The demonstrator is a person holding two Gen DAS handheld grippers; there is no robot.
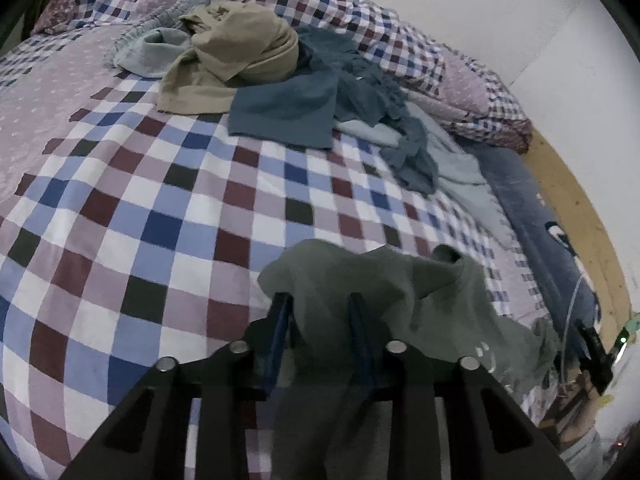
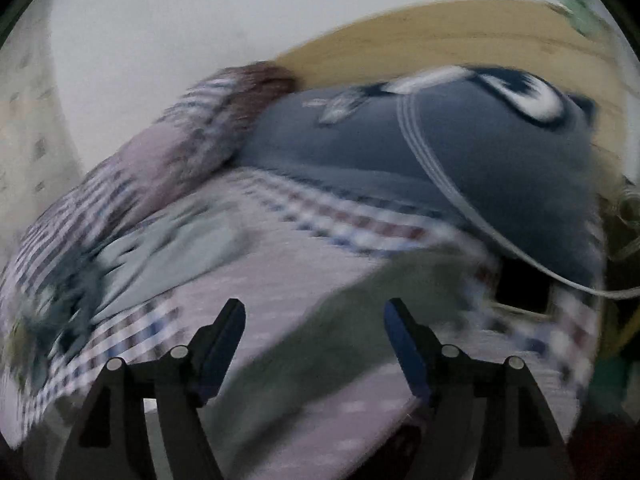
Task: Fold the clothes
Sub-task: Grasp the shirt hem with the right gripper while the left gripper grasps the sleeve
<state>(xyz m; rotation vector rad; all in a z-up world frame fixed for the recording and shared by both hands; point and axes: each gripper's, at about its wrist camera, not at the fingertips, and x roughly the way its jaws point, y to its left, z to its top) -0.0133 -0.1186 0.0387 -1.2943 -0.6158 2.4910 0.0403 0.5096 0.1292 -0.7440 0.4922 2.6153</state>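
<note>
1. your left gripper (image 1: pixel 320 300) has its jaws drawn in on a bunched fold of the grey-green garment (image 1: pixel 384 292); cloth spills over both blue pads and hangs down between them, so it looks pinched and lifted off the bed.
2. your right gripper (image 2: pixel 314 320) has its jaws spread wide with nothing between them; the same grey-green cloth (image 2: pixel 320 332) runs as a blurred band just beyond the fingertips, not yet gripped.
3. judging from that, you hold one edge up with the left so the cloth falls clear and the right can find a second edge or corner; spreading it flat would come before any fold.
4. the checked bedspread (image 1: pixel 168 216) in front of the left gripper is bare, which makes it a fair place to lay the garment out.
5. farther back lies a pile still to do: a tan garment (image 1: pixel 240 48), a dark teal piece (image 1: pixel 288 108), and pale blue cloth (image 1: pixel 160 48) behind the tan one.
6. near the right side sit a checked pillow (image 2: pixel 168 160) and a navy cushion (image 2: pixel 460 152) with a white cable (image 2: pixel 472 216) across it; the cable and cushion lie close to where the right gripper reaches, so a snag seems possible.
7. the right view is badly smeared, so exactly how close cloth and fingers are you cannot tell.
</note>
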